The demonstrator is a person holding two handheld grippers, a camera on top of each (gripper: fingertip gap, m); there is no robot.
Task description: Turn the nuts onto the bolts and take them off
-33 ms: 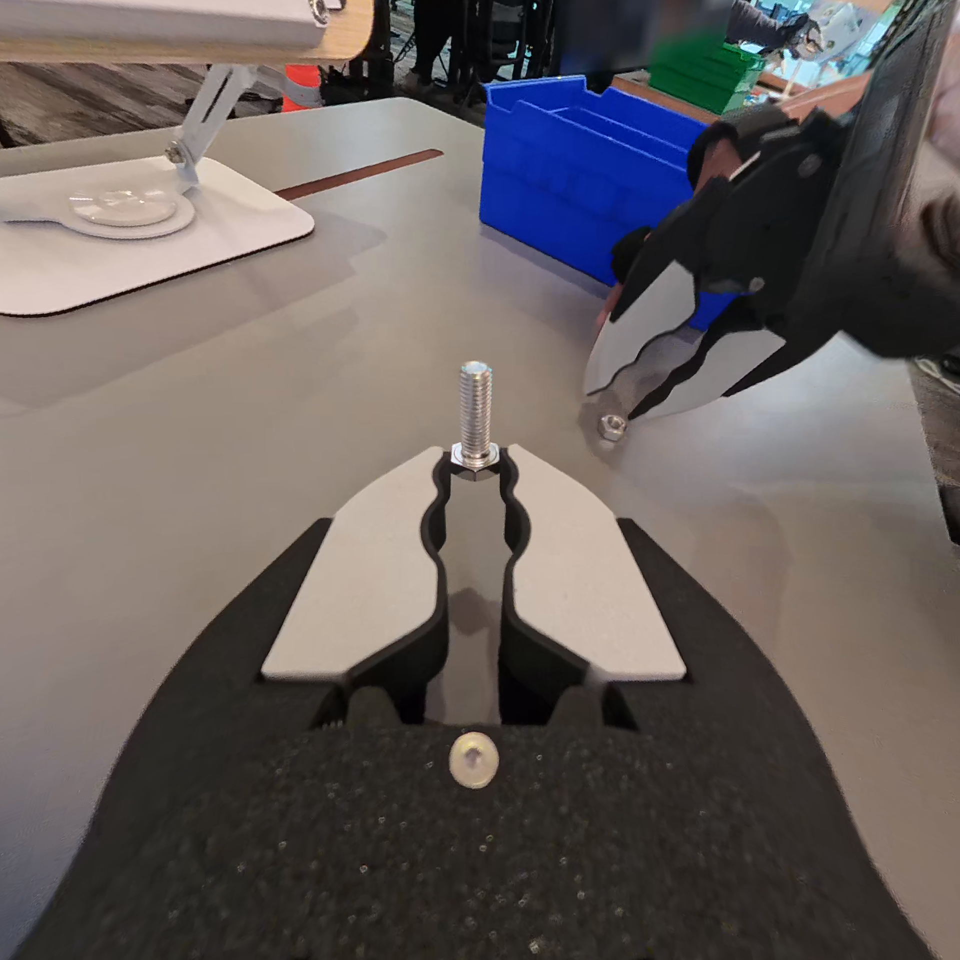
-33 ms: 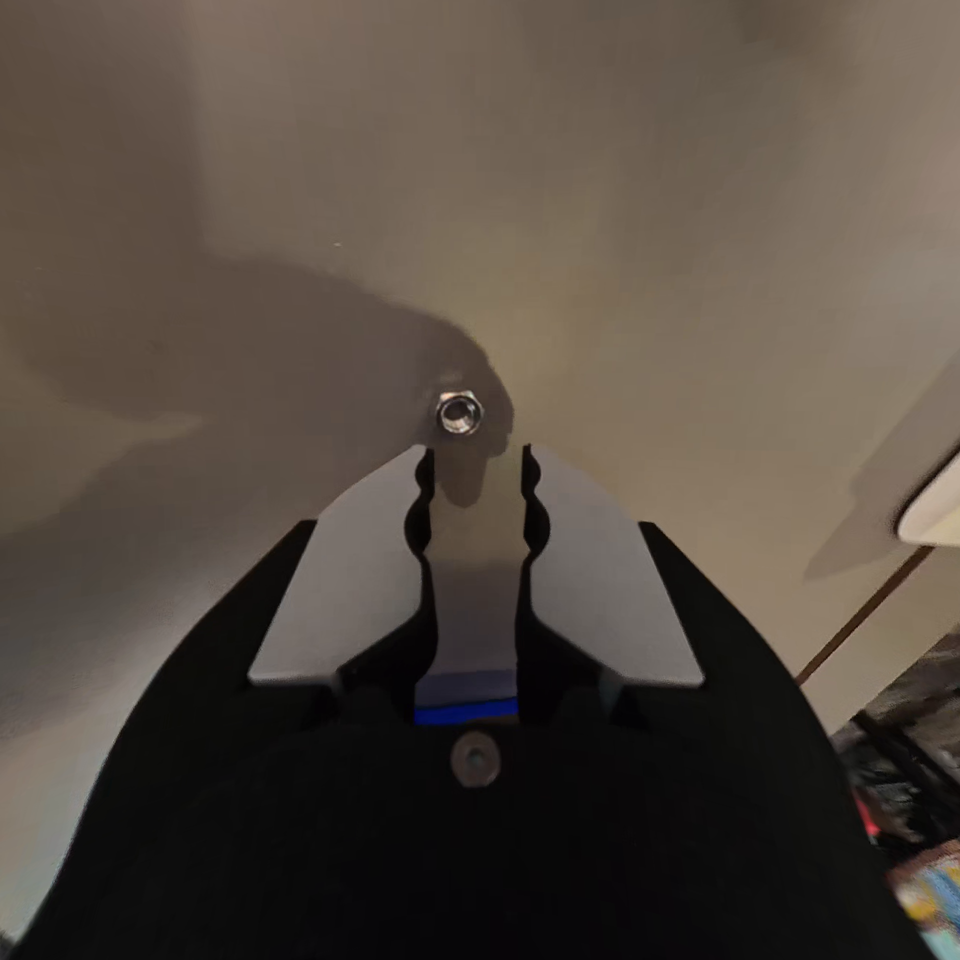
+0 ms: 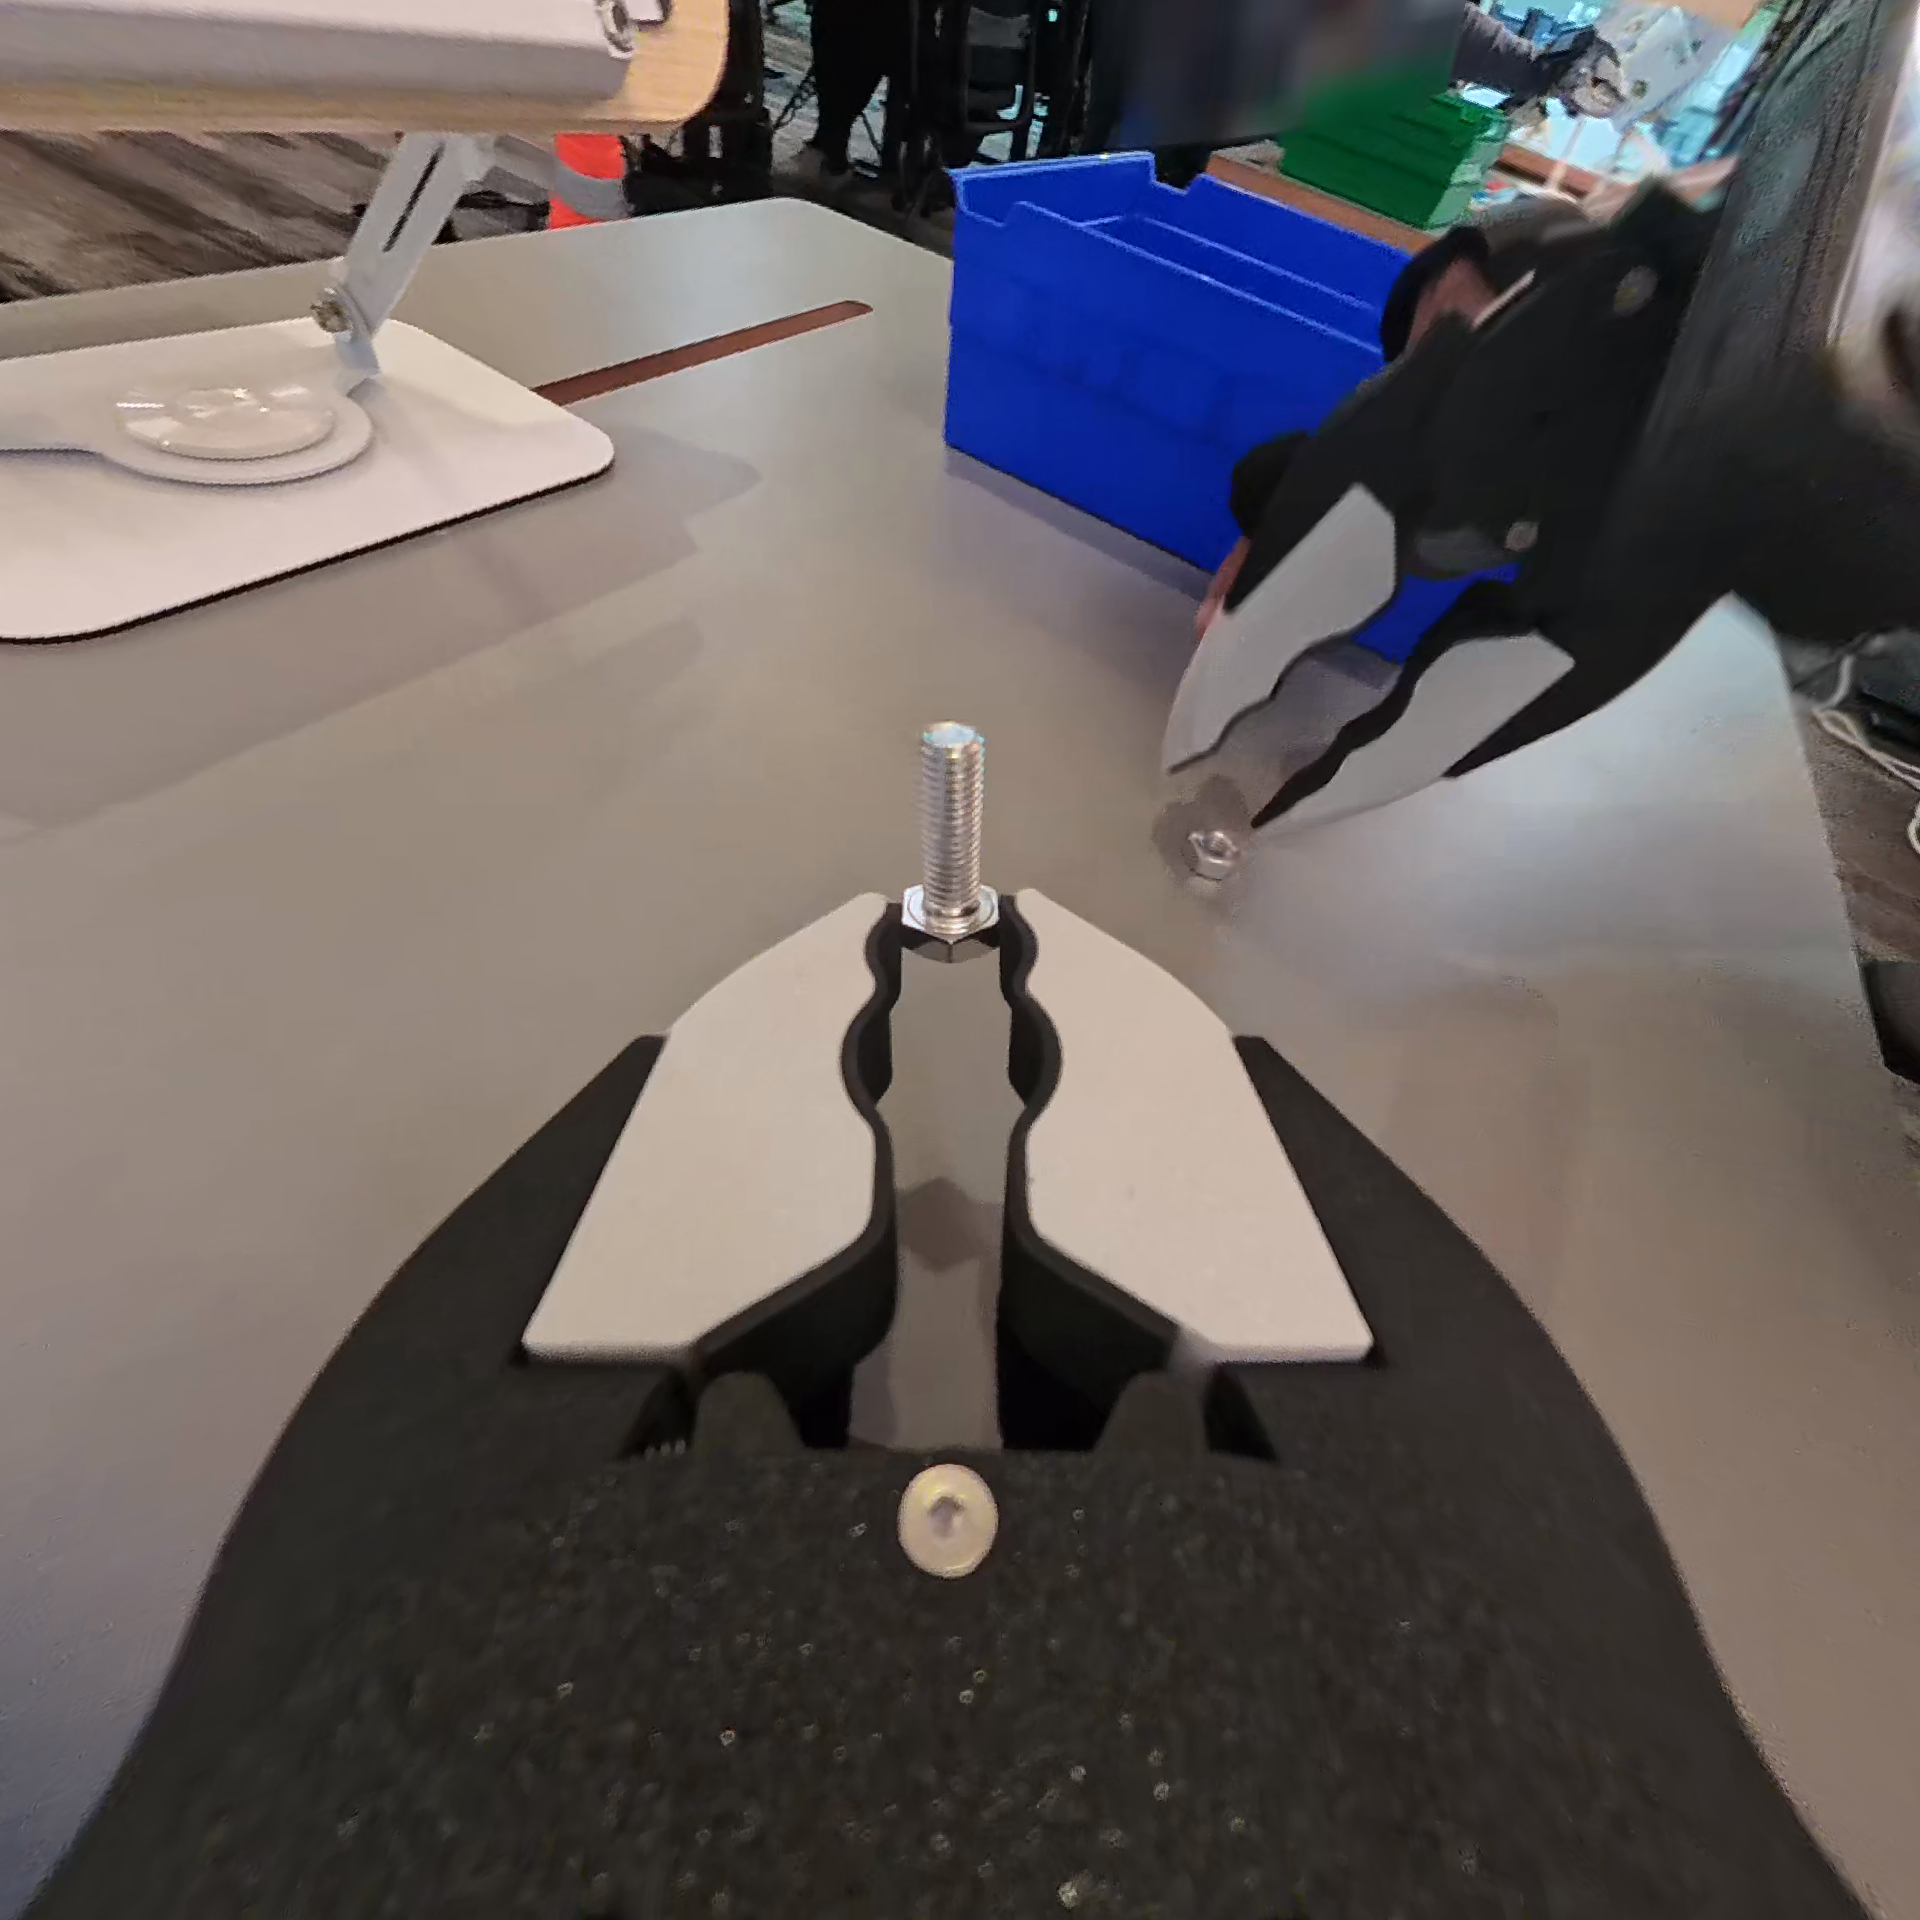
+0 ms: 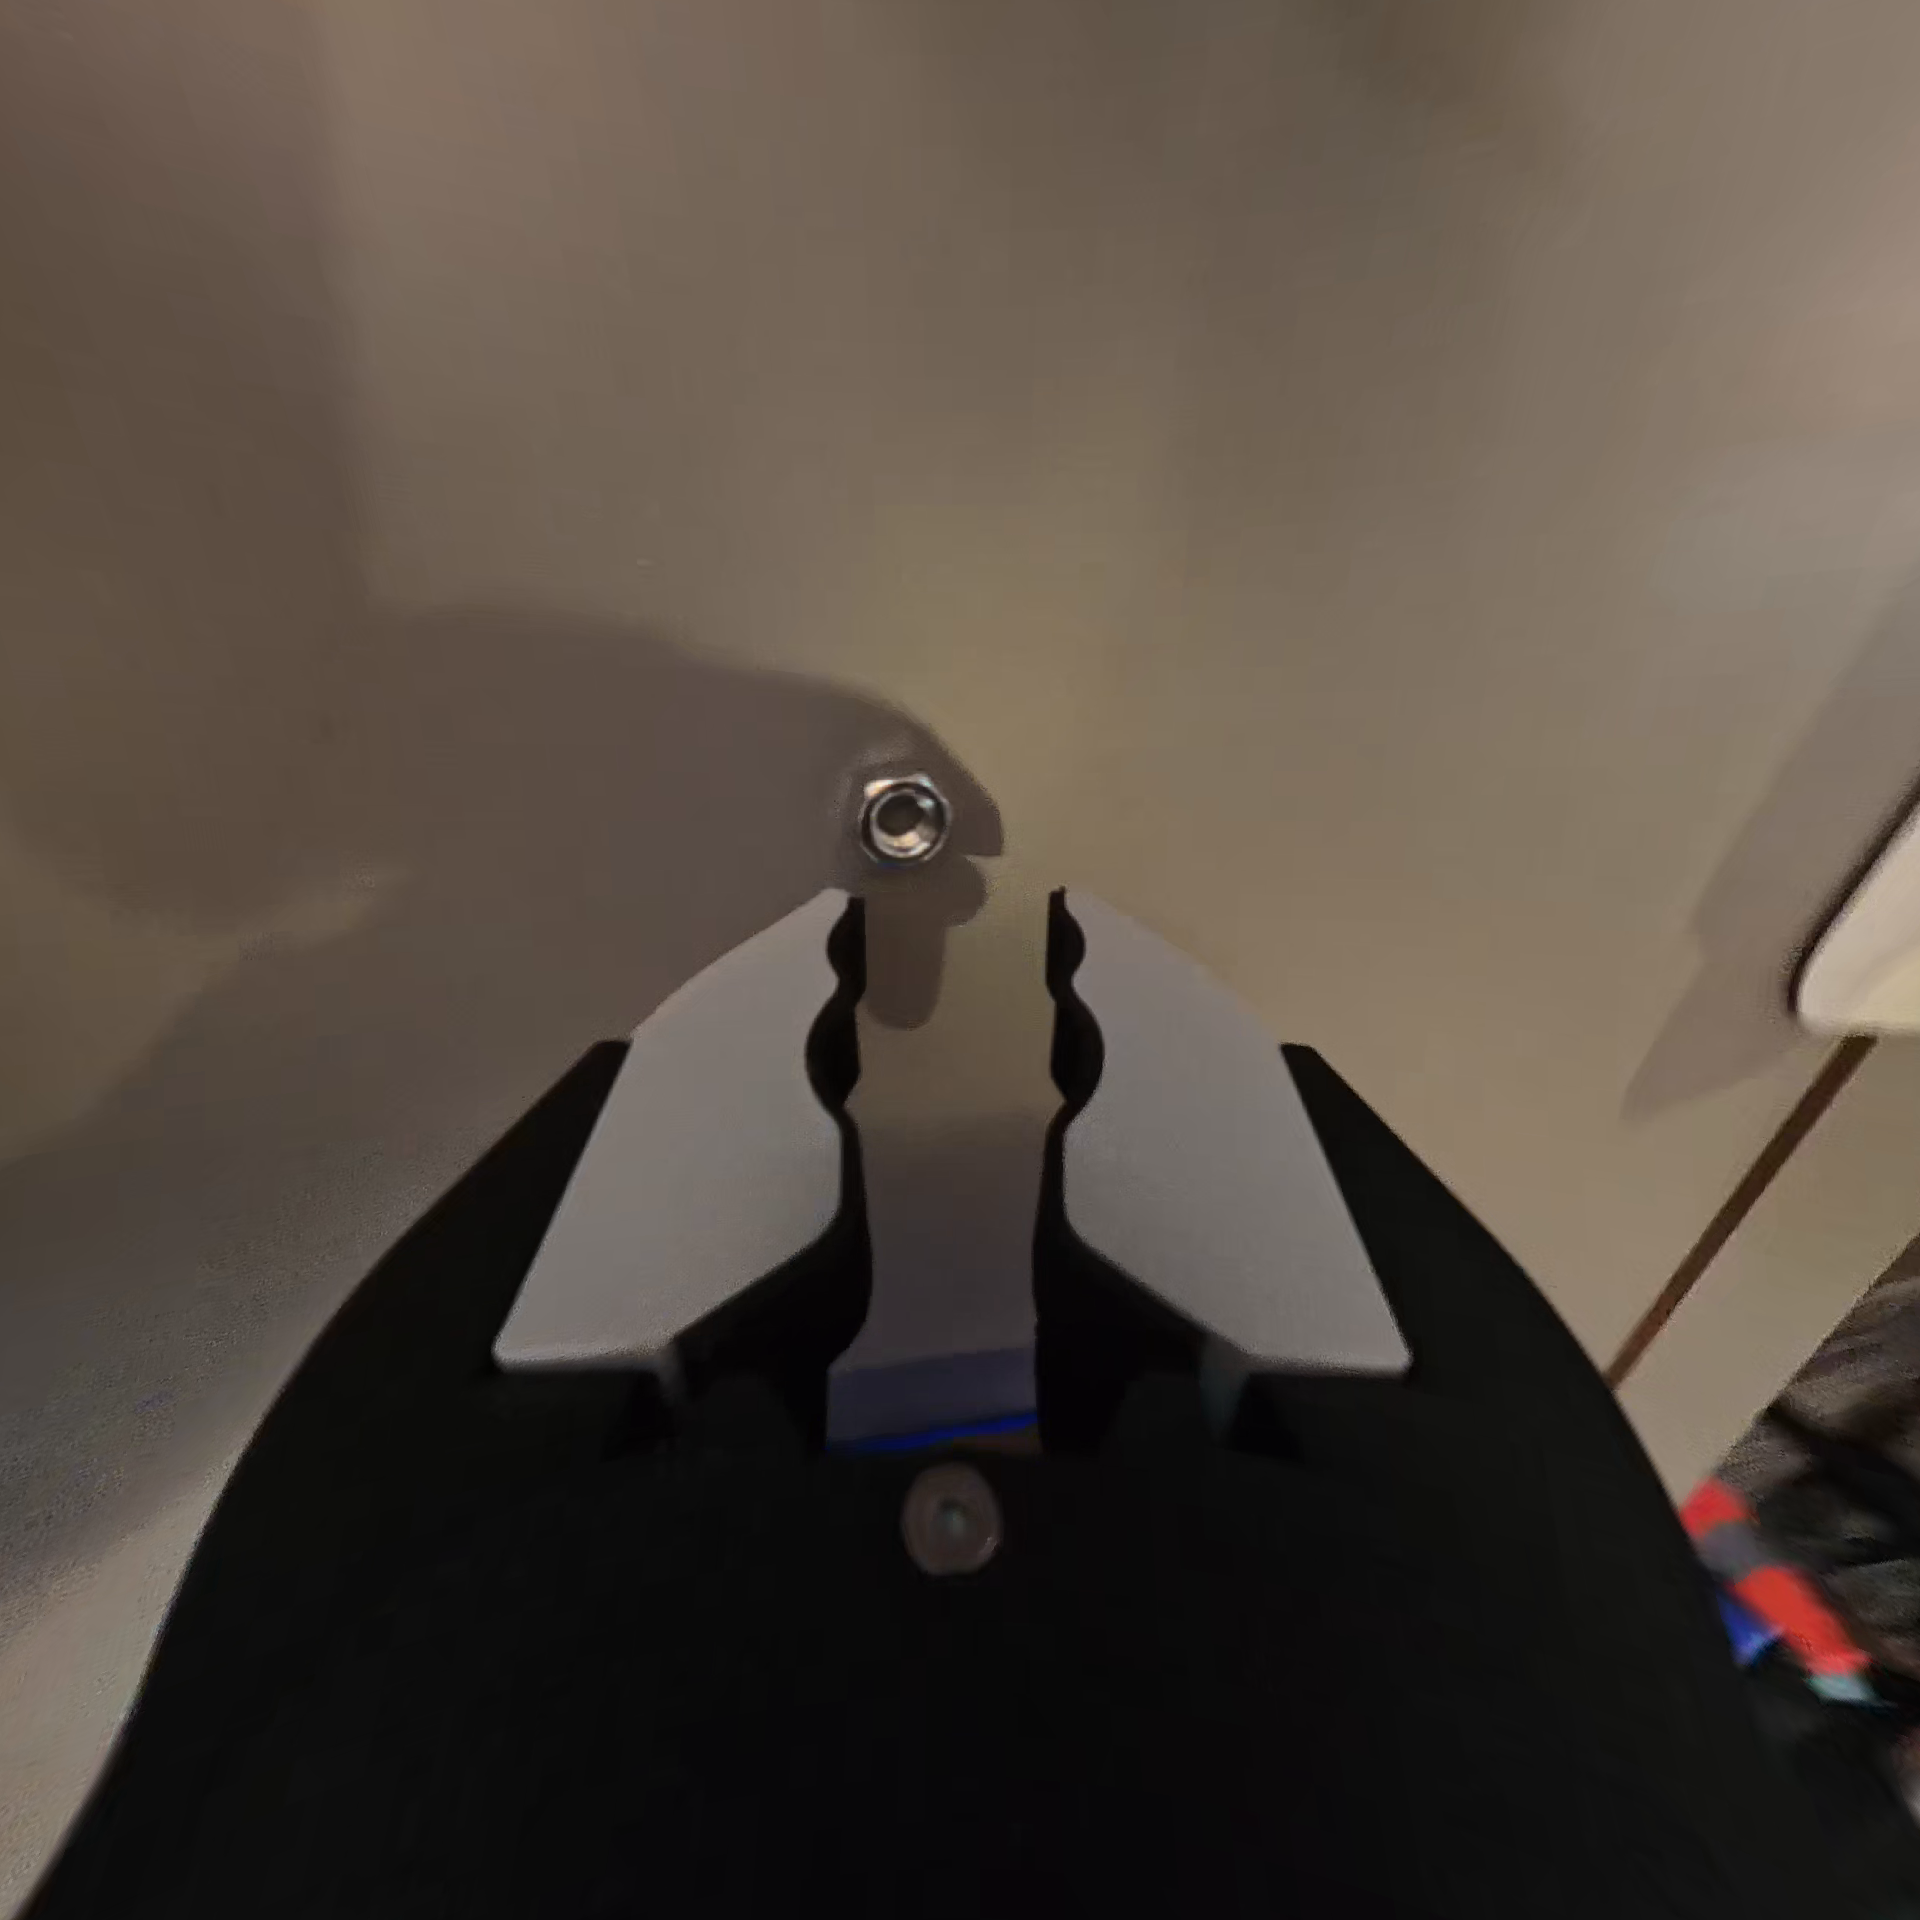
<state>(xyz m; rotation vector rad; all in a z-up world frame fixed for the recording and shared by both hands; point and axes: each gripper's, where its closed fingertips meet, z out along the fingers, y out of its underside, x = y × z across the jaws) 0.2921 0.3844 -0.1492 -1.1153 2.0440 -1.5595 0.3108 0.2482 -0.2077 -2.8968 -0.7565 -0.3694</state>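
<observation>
A silver bolt (image 3: 951,810) stands upright on the grey table, threads up. My left gripper (image 3: 951,925) is shut on its hex head at the fingertips. A loose silver nut (image 3: 1210,852) lies flat on the table to the right of the bolt. My right gripper (image 3: 1216,800) comes down from the right, tilted steeply, jaws open, tips just above the nut. In the right wrist view the nut (image 4: 902,821) lies just beyond the open gripper (image 4: 956,899), nearer its left fingertip, and is not held.
A blue bin (image 3: 1143,343) stands behind the right gripper. A white stand base (image 3: 260,499) sits at the far left, under a tilted board. Green bins (image 3: 1392,135) are farther back. The table's edge runs down the right side (image 3: 1829,831). The grippers' ends are close to 15 cm from one another.
</observation>
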